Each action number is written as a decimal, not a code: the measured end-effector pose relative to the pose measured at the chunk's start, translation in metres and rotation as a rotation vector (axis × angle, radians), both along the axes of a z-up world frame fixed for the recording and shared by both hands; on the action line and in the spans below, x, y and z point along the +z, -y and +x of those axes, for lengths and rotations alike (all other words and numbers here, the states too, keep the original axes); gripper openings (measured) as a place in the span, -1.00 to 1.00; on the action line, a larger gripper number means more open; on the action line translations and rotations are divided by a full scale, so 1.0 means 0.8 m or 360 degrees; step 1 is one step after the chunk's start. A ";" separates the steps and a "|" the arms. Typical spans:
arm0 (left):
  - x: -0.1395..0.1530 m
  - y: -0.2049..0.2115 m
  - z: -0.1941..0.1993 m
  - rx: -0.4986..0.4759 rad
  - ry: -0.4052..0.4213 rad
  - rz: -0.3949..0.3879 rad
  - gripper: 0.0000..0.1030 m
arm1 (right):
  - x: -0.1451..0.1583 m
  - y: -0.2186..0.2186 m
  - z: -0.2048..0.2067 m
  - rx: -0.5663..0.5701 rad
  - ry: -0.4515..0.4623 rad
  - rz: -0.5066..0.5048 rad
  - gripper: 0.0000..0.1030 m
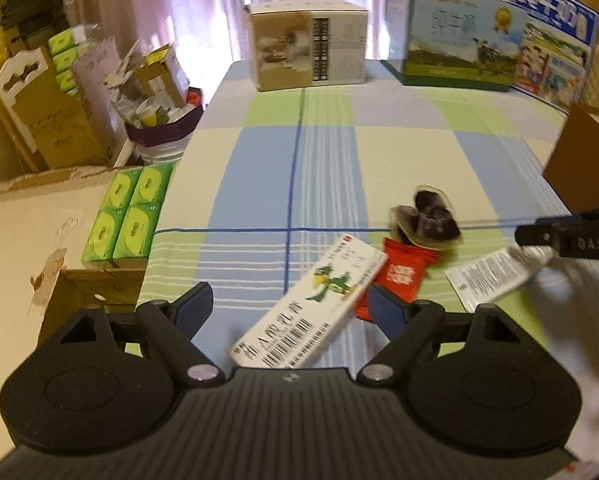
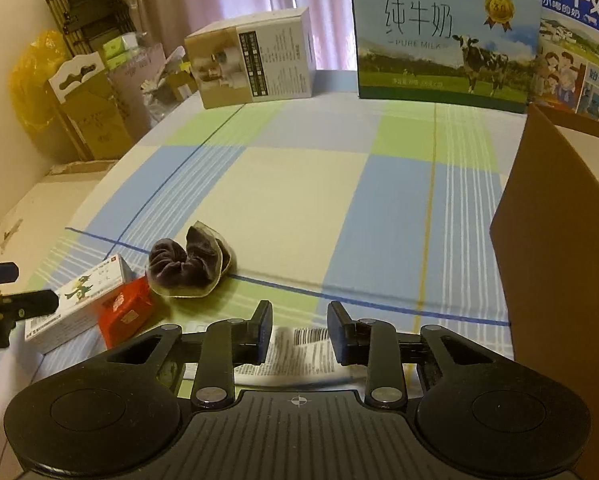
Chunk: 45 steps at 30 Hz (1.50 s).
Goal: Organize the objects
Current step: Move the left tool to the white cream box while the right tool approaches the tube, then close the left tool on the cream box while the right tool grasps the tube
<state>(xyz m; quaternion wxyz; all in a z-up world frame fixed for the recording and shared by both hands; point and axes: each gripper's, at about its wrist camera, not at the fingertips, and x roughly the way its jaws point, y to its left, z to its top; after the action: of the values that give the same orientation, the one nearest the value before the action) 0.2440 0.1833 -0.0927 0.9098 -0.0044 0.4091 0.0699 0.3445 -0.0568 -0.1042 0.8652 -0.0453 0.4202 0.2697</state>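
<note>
Left wrist view: the left gripper [image 1: 289, 308] hangs with its fingers spread wide on either side of a white ointment carton [image 1: 309, 304] printed with a green figure and a barcode; neither pad presses on the carton, which lies tilted on the checked tabletop [image 1: 323, 160]. A red sachet [image 1: 399, 274] lies partly under the carton's far end, and a dark scrunchie in a clear wrapper [image 1: 427, 216] sits just beyond the sachet. The right gripper [image 2: 299, 332] enters from the right edge of this view, its tip at a white printed sachet [image 1: 495, 276]. Right wrist view: the right gripper's fingers stand narrowly apart with that flat white sachet lying between and beneath them; whether the pads press on it cannot be told. A brown cardboard box [image 2: 559, 240] stands at the right, its inside hidden from both views. At the tabletop's far edge stand a beige carton [image 2: 255, 64] and a pure-milk carton [image 2: 443, 40], both closed. Beside the tabletop, an open purple box [image 1: 167, 128] holds small bottles and packets.
</note>
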 end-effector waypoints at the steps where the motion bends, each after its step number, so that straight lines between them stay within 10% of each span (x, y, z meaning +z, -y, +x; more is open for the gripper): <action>1: -0.002 -0.005 0.001 0.0019 0.0002 -0.0024 0.58 | -0.001 -0.001 0.000 0.0002 -0.0002 -0.0004 -0.45; 11: -0.031 -0.025 0.003 -0.0028 -0.0078 -0.0214 0.58 | -0.013 0.023 -0.012 -0.0068 -0.0155 0.0058 -0.44; 21: -0.035 0.018 -0.018 -0.0236 -0.0182 0.0032 0.04 | -0.003 0.047 -0.059 -0.0025 -0.0169 0.0101 -0.42; 29: -0.039 0.014 -0.002 -0.0103 -0.0227 -0.0050 -0.14 | 0.005 0.034 -0.085 0.0228 -0.0007 0.0070 0.14; 45: -0.030 0.062 -0.047 0.0126 -0.0406 -0.0102 -0.34 | -0.017 0.028 -0.141 0.0430 0.0097 -0.0234 -0.35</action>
<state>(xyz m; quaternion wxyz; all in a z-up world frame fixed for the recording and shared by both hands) 0.2065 0.1335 -0.1168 0.8462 -0.0407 0.5231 0.0927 0.2318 -0.0790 -0.1181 0.8278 -0.1728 0.4024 0.3507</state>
